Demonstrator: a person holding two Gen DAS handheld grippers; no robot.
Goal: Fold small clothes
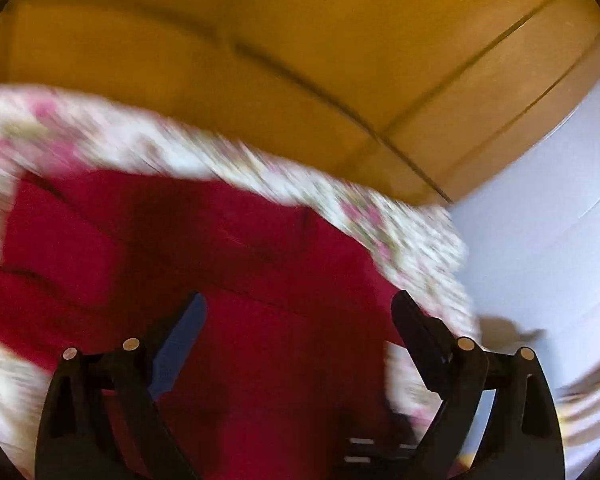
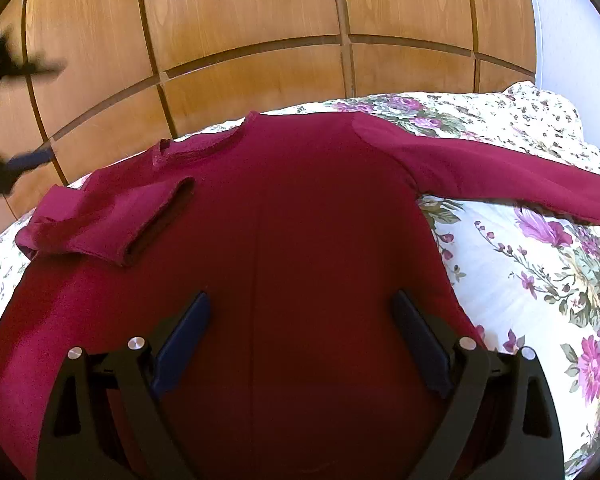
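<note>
A dark red long-sleeved top (image 2: 300,200) lies flat on a floral bedspread (image 2: 520,288), neck toward the far edge. Its left sleeve (image 2: 112,216) is folded in over the chest; its right sleeve (image 2: 500,176) stretches out to the right. My right gripper (image 2: 300,300) hovers open over the top's lower body with nothing between its fingers. In the left wrist view, which is blurred, my left gripper (image 1: 298,304) is open over the red top (image 1: 180,248) and holds nothing. The same gripper shows as a dark blur (image 2: 36,112) at the far left of the right wrist view, above the bed.
Wooden wardrobe doors (image 2: 260,20) rise right behind the bed's far edge. A white wall (image 2: 572,32) stands at the right. The bedspread (image 1: 260,160) extends past the top on the right and along the far side.
</note>
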